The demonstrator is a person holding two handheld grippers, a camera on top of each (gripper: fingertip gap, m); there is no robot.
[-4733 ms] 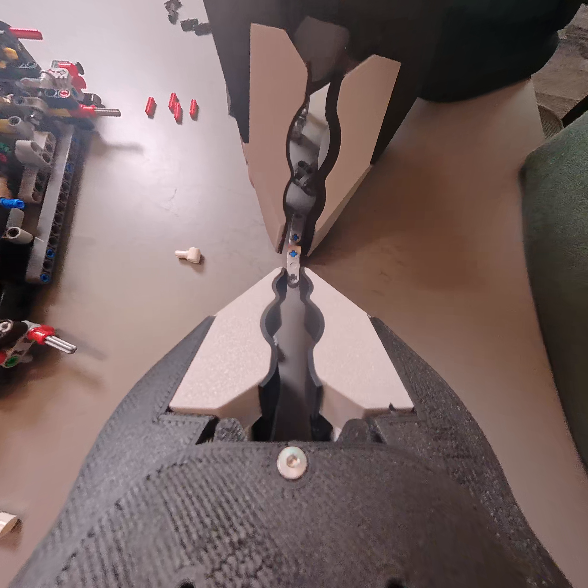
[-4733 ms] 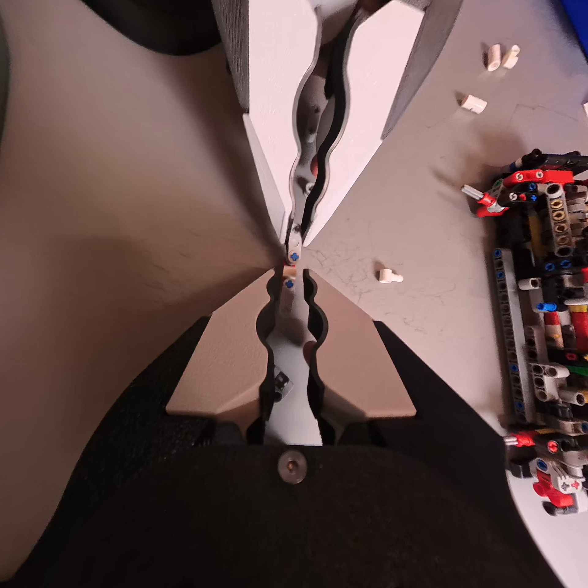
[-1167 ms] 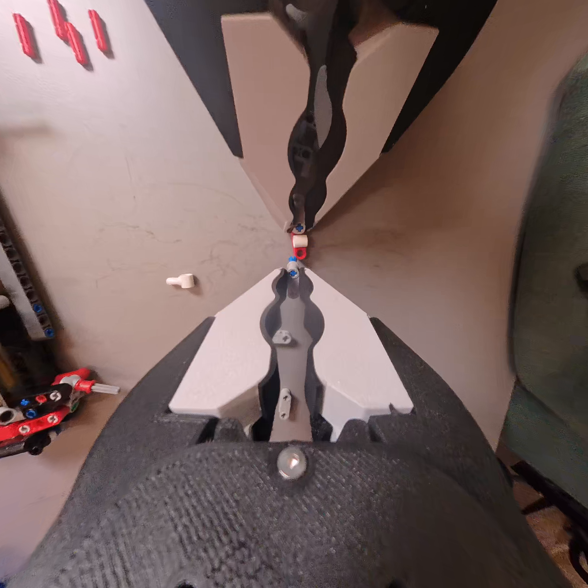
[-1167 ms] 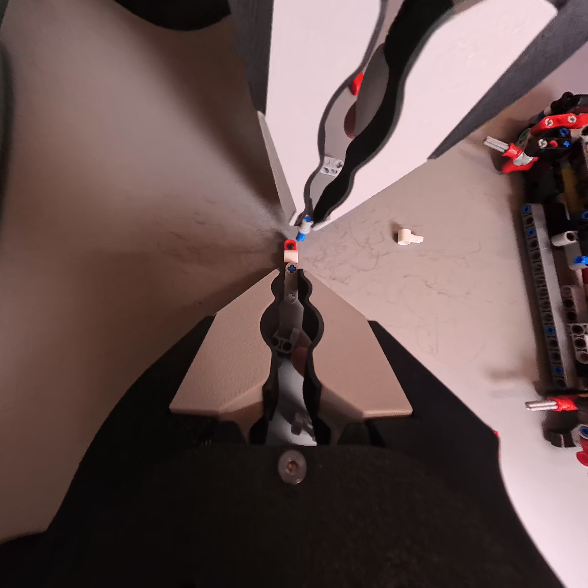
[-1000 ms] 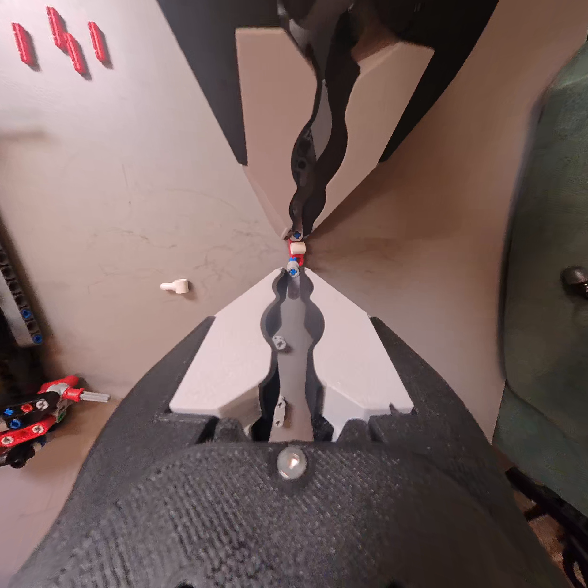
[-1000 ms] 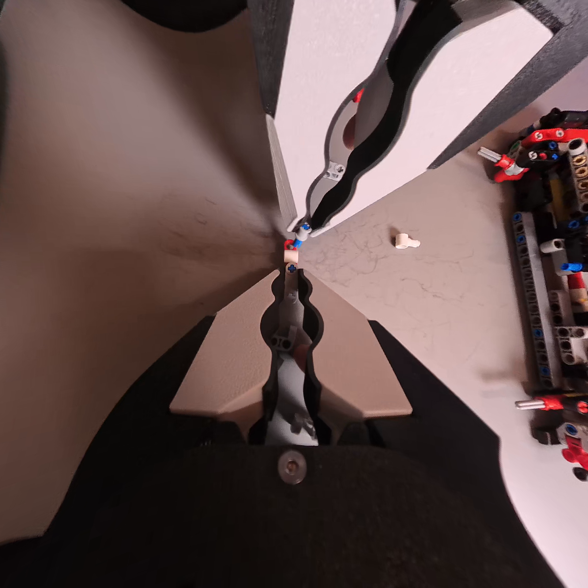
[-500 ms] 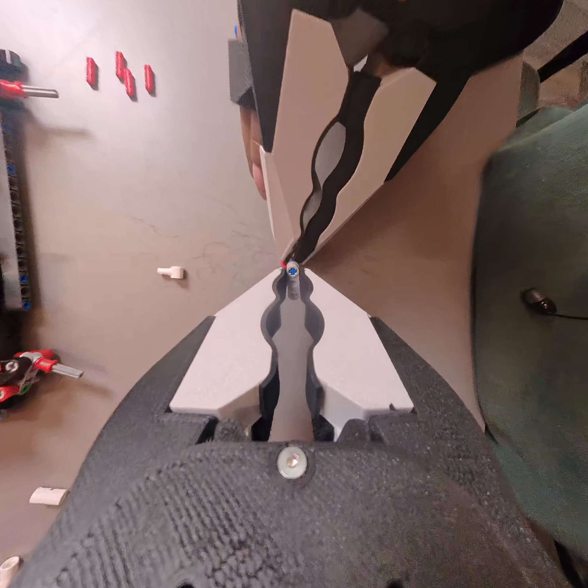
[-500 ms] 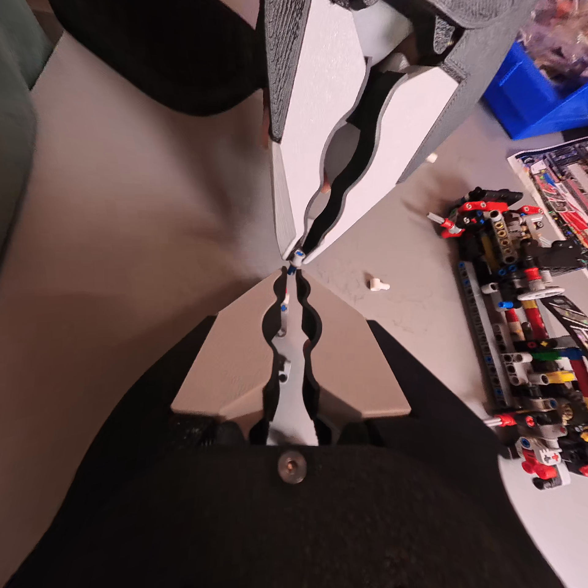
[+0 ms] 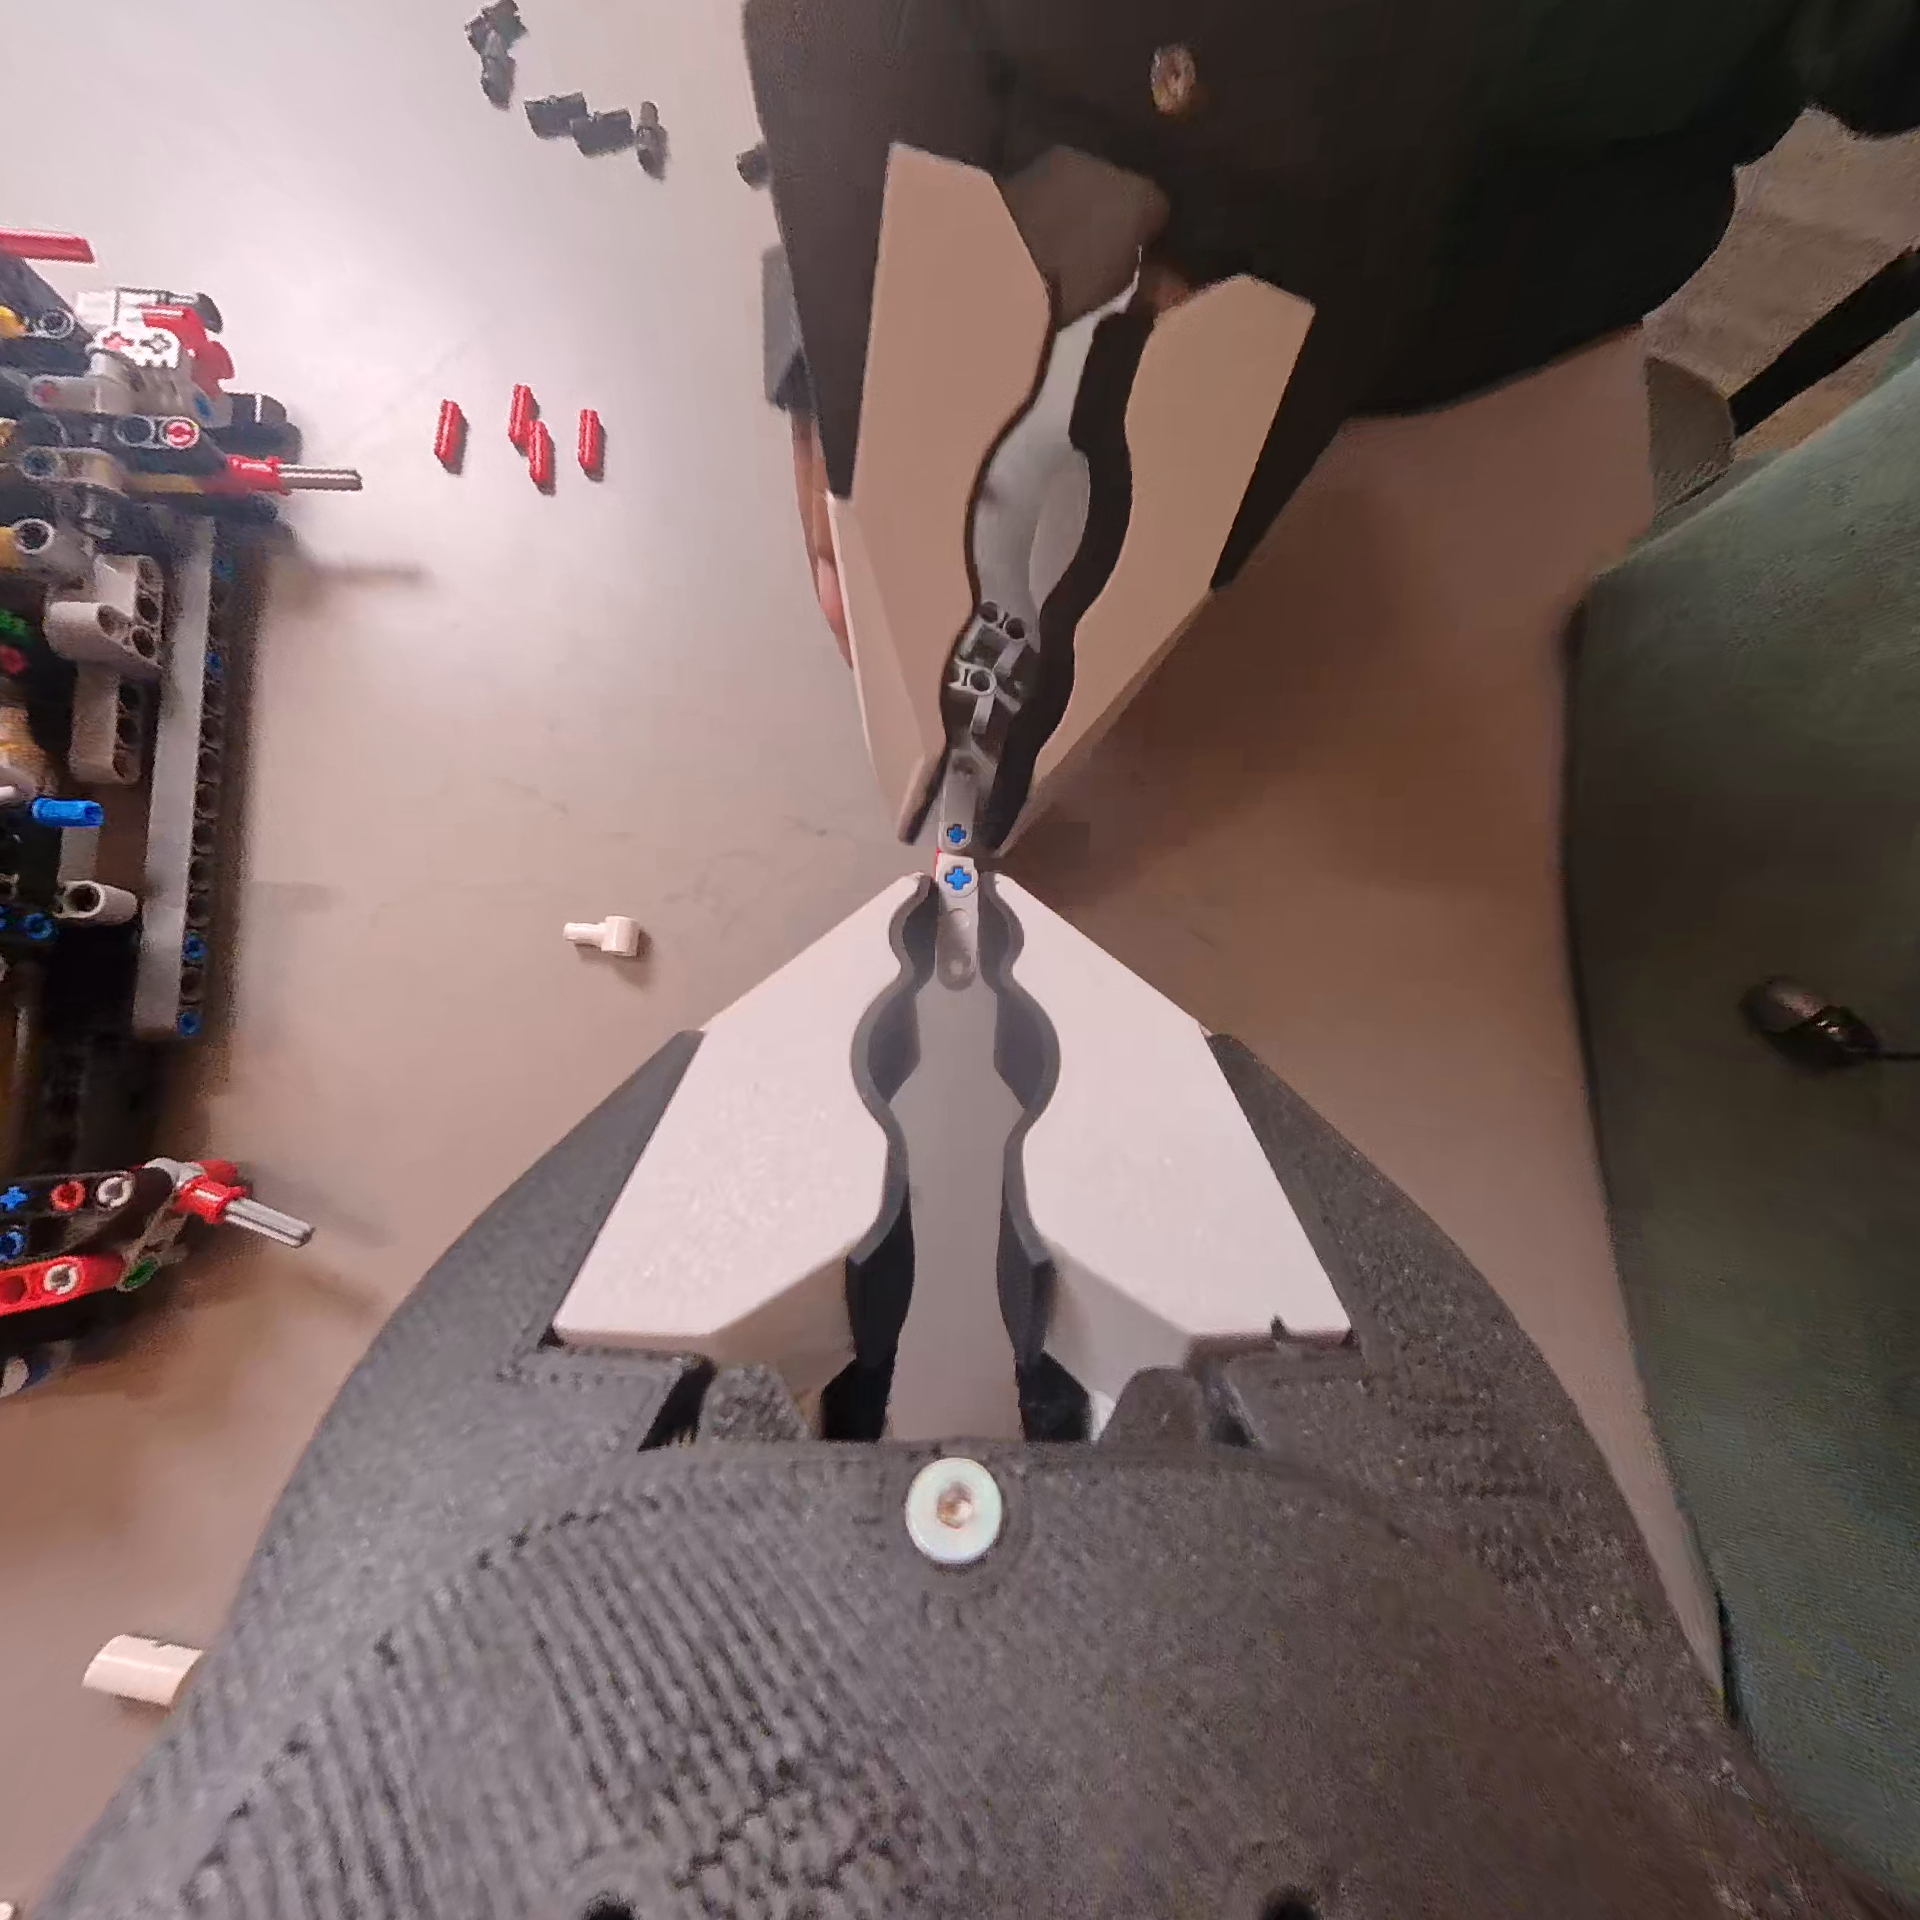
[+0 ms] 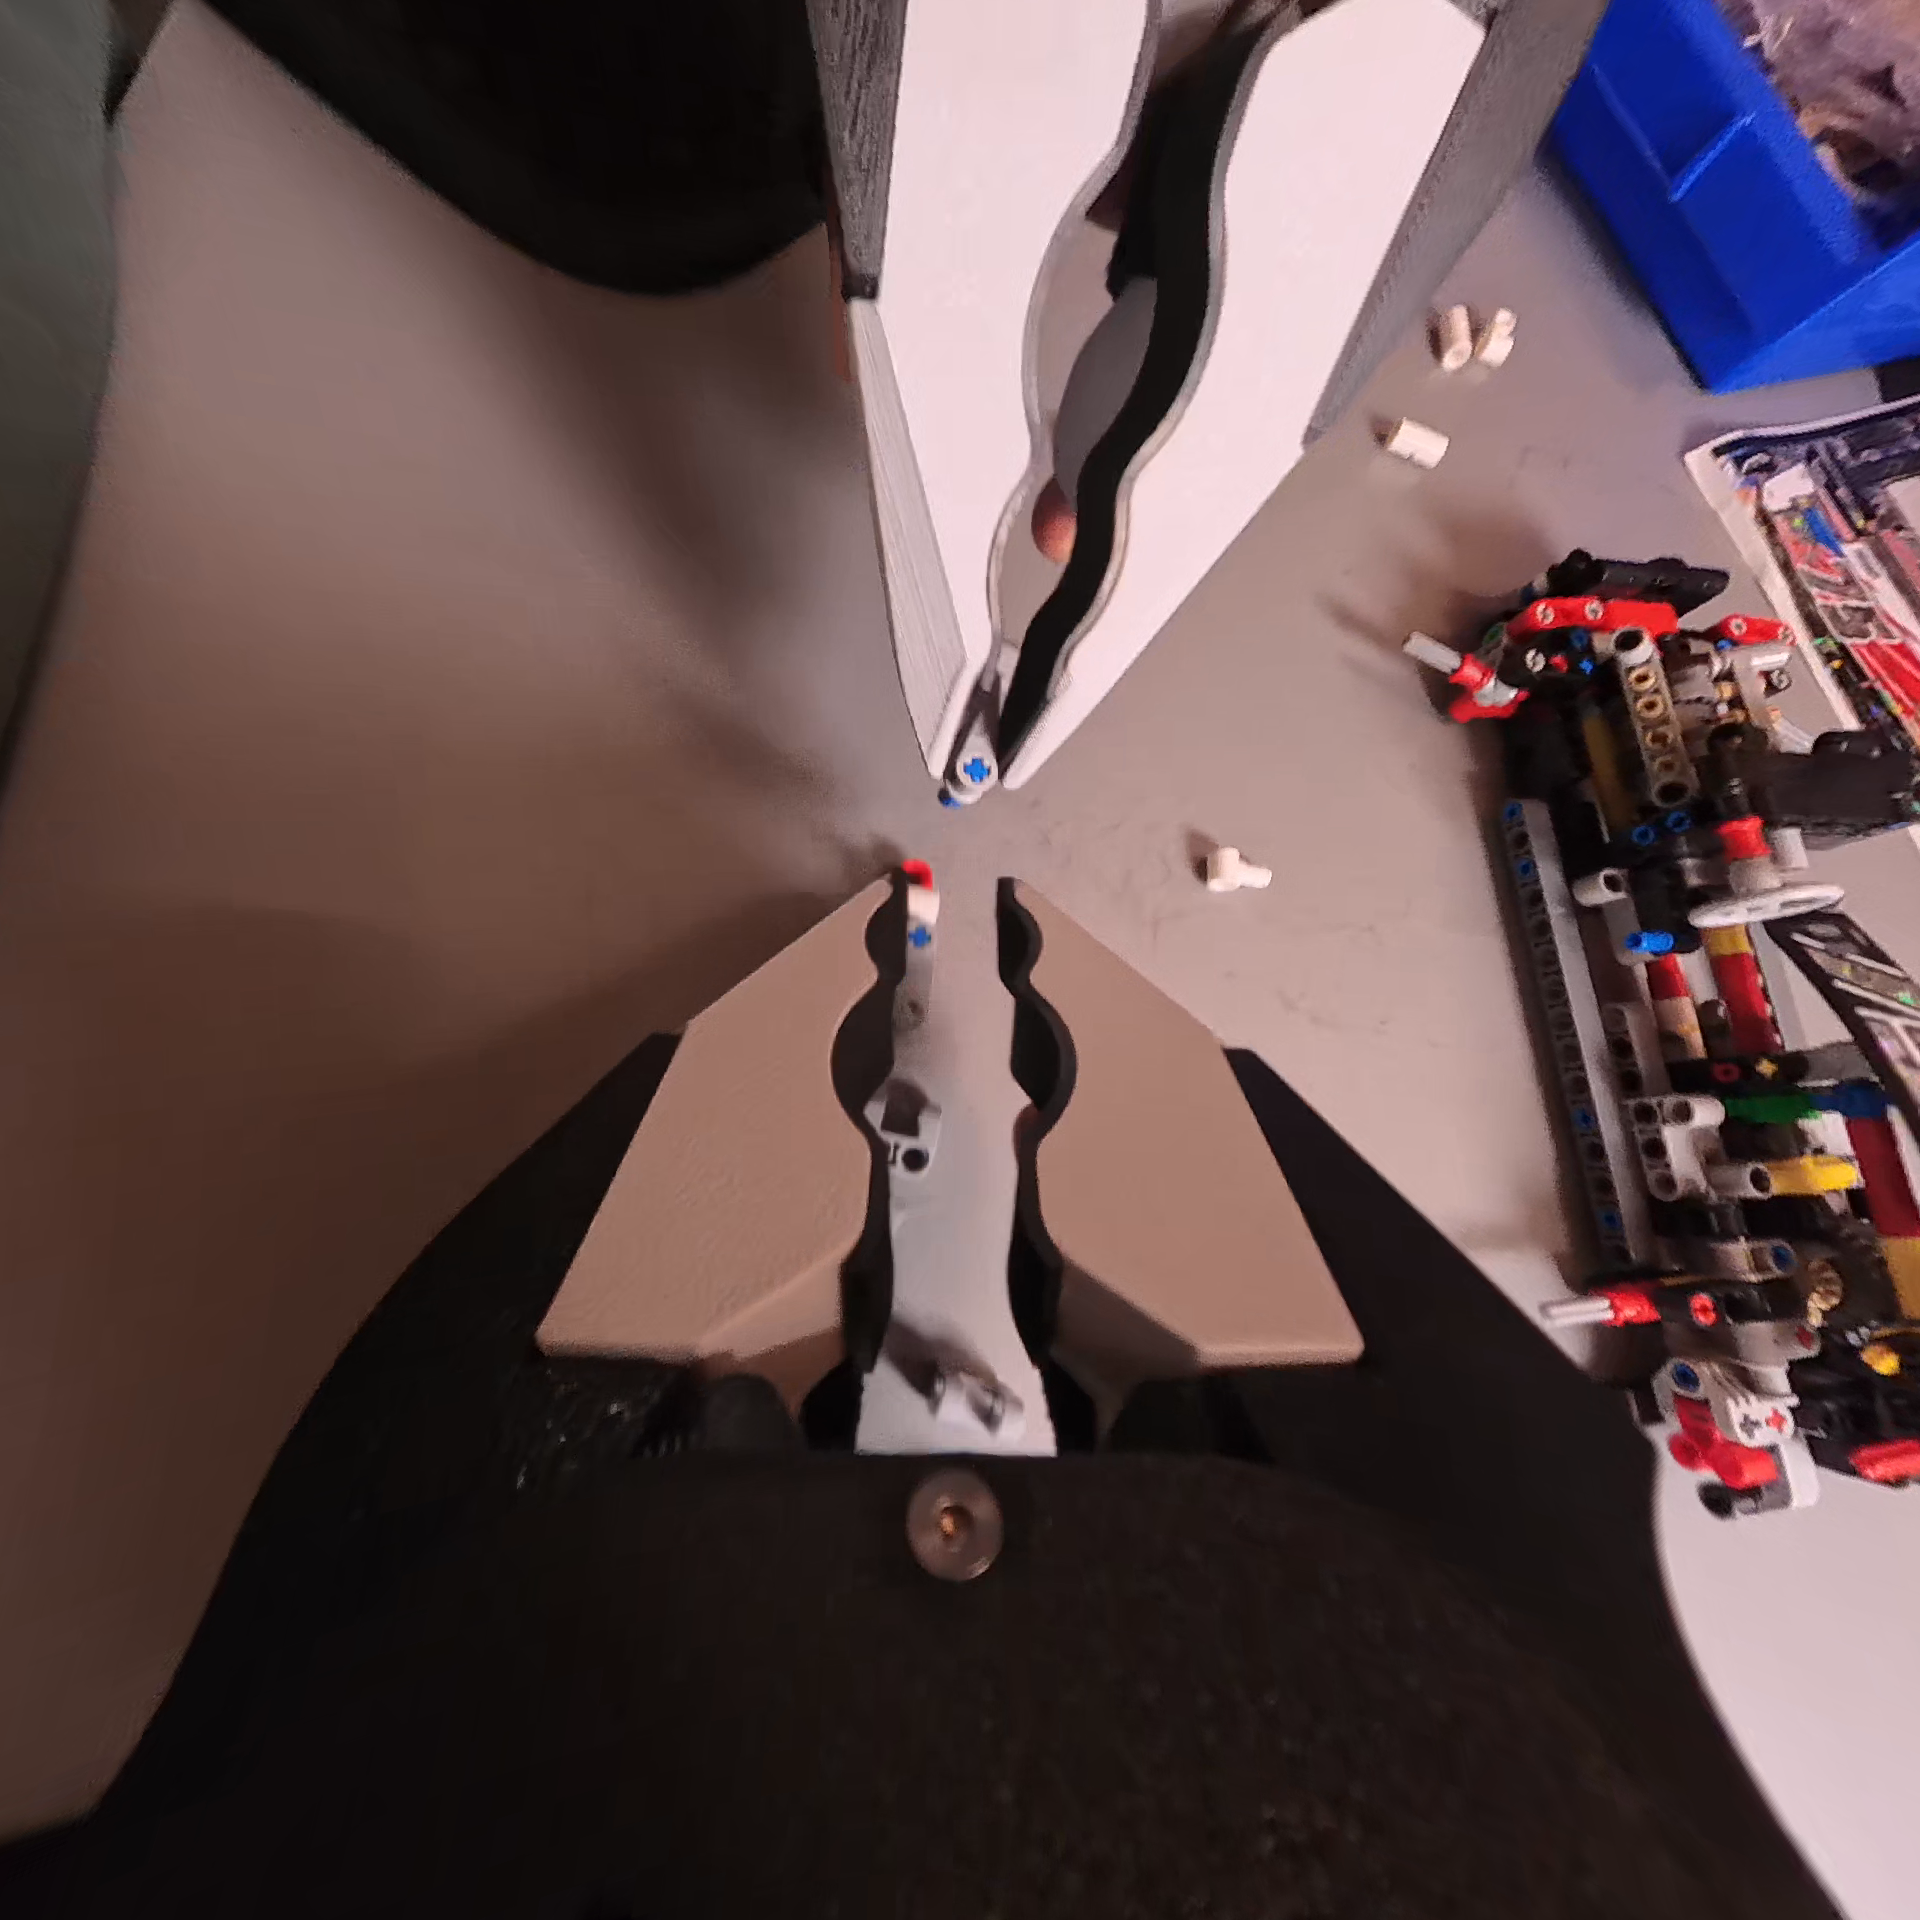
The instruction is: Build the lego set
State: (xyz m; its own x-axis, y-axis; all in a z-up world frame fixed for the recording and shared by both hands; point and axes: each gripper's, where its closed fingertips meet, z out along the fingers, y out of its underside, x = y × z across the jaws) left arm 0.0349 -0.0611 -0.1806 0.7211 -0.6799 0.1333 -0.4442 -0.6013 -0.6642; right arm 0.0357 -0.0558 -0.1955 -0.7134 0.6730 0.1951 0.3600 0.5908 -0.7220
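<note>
My left gripper (image 9: 958,883) is shut on a thin grey beam with a blue pin (image 9: 958,881) at its tip. It also shows at the top of the right wrist view (image 10: 977,771). My right gripper (image 10: 948,883) faces it tip to tip. Its jaws stand slightly apart. A grey beam assembly with a blue pin and a red end (image 10: 918,914) lies against its left finger, with a gap to the right finger. In the left wrist view this assembly (image 9: 956,831) sits between the right gripper's fingers, almost touching my left piece.
The part-built lego model (image 9: 114,623) (image 10: 1725,1039) lies on the table. A small tan pin (image 9: 608,933) (image 10: 1231,868) lies near the tips. Red pieces (image 9: 520,436), black pieces (image 9: 582,114), a blue bin (image 10: 1745,208), a booklet (image 10: 1849,540) and a green seat (image 9: 1766,935) surround the area. Left and right tips are no more than a few centimetres apart. From either gripper's tips it is about 15 centimeters to the part-built lego model (image 9: 114,623). The right camera catches it too, in the right wrist view (image 10: 1671,1115).
The right gripper's jaws have spread since half a second ago. The two pieces, pressed together a second ago, now sit slightly apart. Both views have swung, showing more of the model.
</note>
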